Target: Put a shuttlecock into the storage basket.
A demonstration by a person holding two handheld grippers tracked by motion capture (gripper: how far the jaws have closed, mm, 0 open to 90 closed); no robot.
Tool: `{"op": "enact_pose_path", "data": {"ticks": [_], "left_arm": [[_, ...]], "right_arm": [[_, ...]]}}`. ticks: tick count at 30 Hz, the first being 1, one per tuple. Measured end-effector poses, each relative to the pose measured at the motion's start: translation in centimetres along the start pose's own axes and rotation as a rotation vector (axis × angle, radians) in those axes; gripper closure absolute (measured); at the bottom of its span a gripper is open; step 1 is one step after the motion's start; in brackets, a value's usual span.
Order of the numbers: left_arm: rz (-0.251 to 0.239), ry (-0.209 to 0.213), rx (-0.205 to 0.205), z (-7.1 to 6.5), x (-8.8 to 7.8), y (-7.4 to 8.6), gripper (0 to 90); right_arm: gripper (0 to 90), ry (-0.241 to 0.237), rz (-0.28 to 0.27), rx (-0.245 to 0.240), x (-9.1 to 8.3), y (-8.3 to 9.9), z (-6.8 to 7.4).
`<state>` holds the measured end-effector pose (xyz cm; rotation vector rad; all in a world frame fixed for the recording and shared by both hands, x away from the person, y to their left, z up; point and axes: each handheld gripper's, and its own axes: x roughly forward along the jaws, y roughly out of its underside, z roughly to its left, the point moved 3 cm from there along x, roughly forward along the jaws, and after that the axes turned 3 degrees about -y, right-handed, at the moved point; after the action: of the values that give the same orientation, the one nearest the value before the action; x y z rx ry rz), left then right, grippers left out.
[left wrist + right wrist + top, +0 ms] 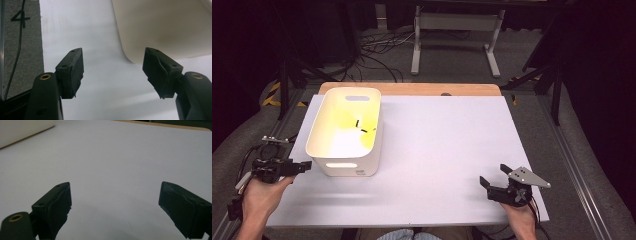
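White bin [346, 134] stands upright at the table's [442, 150] left-rear area, yellow glow and a few small dark bits inside; contents too small to identify. Left gripper [305, 166] sits just beside the bin's near-left corner, jaws wide apart, nothing between them; likely lined up to take the wall. Right gripper [493, 176] rests well apart at the near-right edge, jaws spread, empty, apparently idle.

We saw a white bin [346, 131] glowing yellow inside, a pale lilac-white table [447, 150] edged with tan wood behind, black grippers, and grey carpet [22, 45] marked with a black 4.
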<state>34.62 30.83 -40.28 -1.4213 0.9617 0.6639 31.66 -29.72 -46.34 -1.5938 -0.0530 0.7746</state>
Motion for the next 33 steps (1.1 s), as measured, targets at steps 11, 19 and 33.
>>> {"op": "enact_pose_path", "data": {"ticks": [11,19,33], "left_arm": [[-0.018,0.024,0.014,-0.9,0.0,0.6,33.6],[-0.023,0.035,0.029,-1.5,0.1,0.9,32.8],[-0.037,0.065,0.046,-2.8,0.5,1.6,32.3]], "right_arm": [[11.6,-0.001,-0.001,-0.002,0.0,0.0,0.0],[11.6,0.0,0.0,-0.001,-0.1,0.0,0.0],[11.6,0.0,-0.001,-0.003,-0.1,0.0,0.0]]}}
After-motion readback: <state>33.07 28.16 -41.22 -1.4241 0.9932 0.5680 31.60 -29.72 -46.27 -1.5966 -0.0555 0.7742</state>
